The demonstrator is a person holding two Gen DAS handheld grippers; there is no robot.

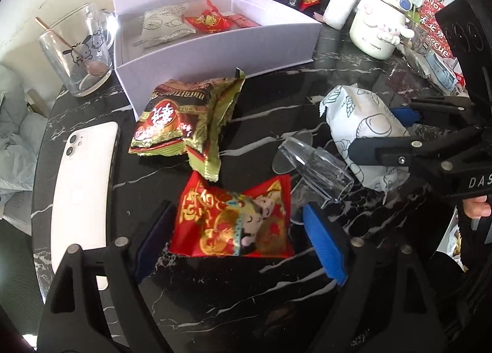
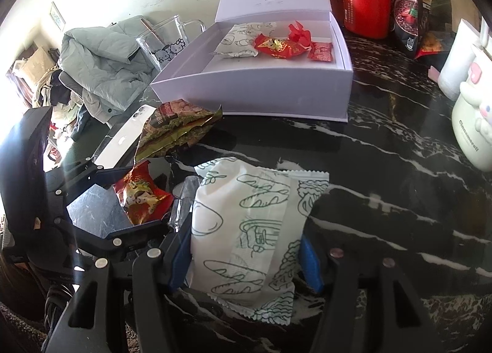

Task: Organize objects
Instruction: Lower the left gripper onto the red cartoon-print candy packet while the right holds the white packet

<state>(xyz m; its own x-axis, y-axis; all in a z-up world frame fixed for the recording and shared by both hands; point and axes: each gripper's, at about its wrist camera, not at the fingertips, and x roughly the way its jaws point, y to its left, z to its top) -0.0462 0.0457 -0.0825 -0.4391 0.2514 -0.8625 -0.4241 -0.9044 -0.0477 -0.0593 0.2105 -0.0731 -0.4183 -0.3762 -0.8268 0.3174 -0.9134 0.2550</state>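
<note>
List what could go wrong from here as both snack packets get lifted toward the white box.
1. The clear plastic piece lies between the red packet and the white bread-print packet; either gripper may knock it aside.
2. The left gripper and right gripper sit close together, so lifting together risks a collision.
3. The gold-green packets lie in front of the white box and could be swept along.

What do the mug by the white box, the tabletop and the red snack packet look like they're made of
Mug: clear glass, apparently; see-through with printed cartoon figures. Tabletop: polished black stone, maybe marble or an imitation, white-veined and reflective. Red snack packet: glossy plastic or foil film, crinkled with crimped ends.
</note>
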